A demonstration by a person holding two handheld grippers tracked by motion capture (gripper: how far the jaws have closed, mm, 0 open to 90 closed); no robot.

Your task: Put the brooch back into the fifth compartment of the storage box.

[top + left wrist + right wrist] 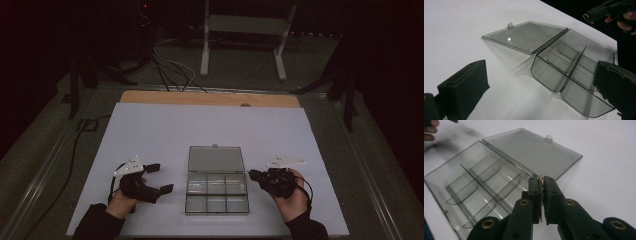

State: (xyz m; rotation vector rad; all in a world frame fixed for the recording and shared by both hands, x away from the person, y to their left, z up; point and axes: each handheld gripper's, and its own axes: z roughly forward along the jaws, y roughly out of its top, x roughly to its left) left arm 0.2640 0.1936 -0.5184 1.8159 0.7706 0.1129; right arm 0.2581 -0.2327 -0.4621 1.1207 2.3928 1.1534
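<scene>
A clear plastic compartment box [217,193] lies on the white table sheet, its lid [216,159] folded flat away from me. Its compartments [571,72] look empty. My left gripper [161,178] rests left of the box, open, with nothing between its jaws [539,67]. To the right of the box, my right gripper [253,174] points at the box's right edge. In the right gripper view it [541,180] is shut on a small gold-coloured metal piece [540,178], just above the hinge corner of the box [474,182] and lid [531,150]. The piece [587,17] shows as a thin loop at the tip.
The white sheet [150,130] covers most of a wooden tabletop [210,98], bare at the far edge. Beyond the table are cables [170,70] and a white stand [240,40] on the dark floor.
</scene>
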